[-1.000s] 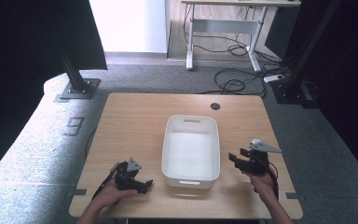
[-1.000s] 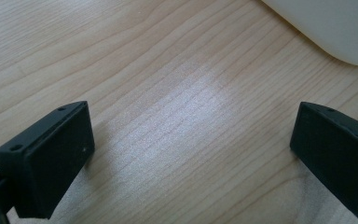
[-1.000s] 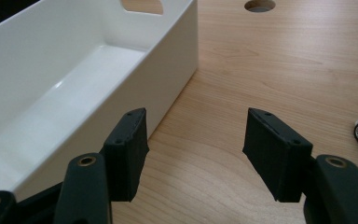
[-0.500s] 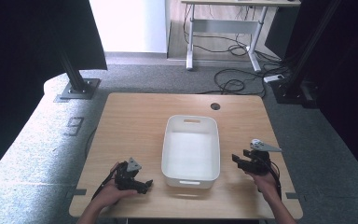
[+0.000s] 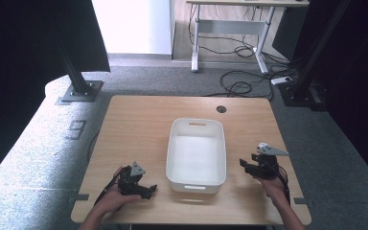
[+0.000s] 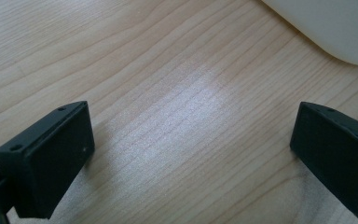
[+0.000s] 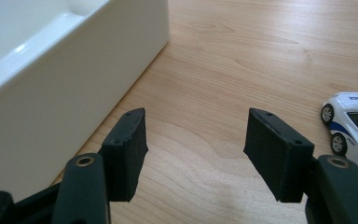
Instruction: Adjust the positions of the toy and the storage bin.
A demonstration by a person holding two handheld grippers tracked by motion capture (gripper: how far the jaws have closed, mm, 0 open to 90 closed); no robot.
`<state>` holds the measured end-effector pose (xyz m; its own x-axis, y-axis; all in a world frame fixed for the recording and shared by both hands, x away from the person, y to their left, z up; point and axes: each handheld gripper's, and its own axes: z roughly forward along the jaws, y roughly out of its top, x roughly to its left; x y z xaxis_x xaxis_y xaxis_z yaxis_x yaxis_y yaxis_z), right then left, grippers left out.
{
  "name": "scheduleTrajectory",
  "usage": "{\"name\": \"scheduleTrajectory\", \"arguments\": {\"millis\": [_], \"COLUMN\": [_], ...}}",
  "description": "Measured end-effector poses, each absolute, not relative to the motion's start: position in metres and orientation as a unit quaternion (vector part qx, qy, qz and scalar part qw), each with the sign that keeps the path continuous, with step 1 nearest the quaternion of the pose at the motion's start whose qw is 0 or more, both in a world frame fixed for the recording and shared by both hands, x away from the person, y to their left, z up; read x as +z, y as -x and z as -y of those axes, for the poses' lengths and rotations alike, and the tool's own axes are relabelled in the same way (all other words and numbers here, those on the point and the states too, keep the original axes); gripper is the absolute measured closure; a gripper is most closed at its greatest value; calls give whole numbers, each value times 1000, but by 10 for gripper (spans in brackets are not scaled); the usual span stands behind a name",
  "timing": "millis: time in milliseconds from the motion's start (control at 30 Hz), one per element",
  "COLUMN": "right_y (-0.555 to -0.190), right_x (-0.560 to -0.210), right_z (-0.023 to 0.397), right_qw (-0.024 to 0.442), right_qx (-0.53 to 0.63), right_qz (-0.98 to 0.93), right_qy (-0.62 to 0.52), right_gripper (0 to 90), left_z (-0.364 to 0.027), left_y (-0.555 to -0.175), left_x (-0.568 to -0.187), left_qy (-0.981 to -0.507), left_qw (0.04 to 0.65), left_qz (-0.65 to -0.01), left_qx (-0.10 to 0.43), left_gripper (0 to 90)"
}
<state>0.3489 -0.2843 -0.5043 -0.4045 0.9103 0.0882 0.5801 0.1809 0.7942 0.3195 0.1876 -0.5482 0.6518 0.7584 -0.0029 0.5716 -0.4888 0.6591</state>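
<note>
Two open tools, toy police car [image 7: 352, 122] just beside right tool [image 7: 196, 140], untouched.

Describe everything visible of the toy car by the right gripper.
The toy police car is small and white with a blue side stripe, dark windows, black wheels with pale hubs and dark lettering on the roof; it looks like plastic or die-cast. It stands upright on its wheels on the wooden table, partly cut off at the frame edge, untouched.
</note>
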Motion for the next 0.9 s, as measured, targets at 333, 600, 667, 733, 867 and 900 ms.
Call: {"name": "scheduleTrajectory", "arguments": {"millis": [333, 600, 667, 733, 867, 900], "right_y": [-353, -356, -356, -357, -358, -358], "right_x": [-506, -511, -512, -513, -514, -514], "right_z": [297, 305, 307, 310, 315, 316], "right_qw": [217, 227, 231, 236, 238, 239], "right_qx": [392, 386, 384, 381, 378, 378], "right_qz": [-730, -728, -730, -730, -727, -726], "right_qy": [-517, -518, -517, -516, -522, -523], "right_gripper": [381, 384, 387, 385, 378, 377], "left_z": [-188, -188, -188, -188, -188, -188], "left_y": [-319, -319, -319, -320, -319, -319], "left_x": [-548, -548, -548, -548, -548, -548], "left_qy": [-850, -850, -850, -851, -851, -851], "left_qw": [320, 320, 320, 321, 320, 321], "left_qz": [-391, -391, -391, -390, -390, -390], "left_qx": [146, 146, 146, 145, 145, 145], "left_gripper": [0, 0, 0, 0, 0, 0]}}
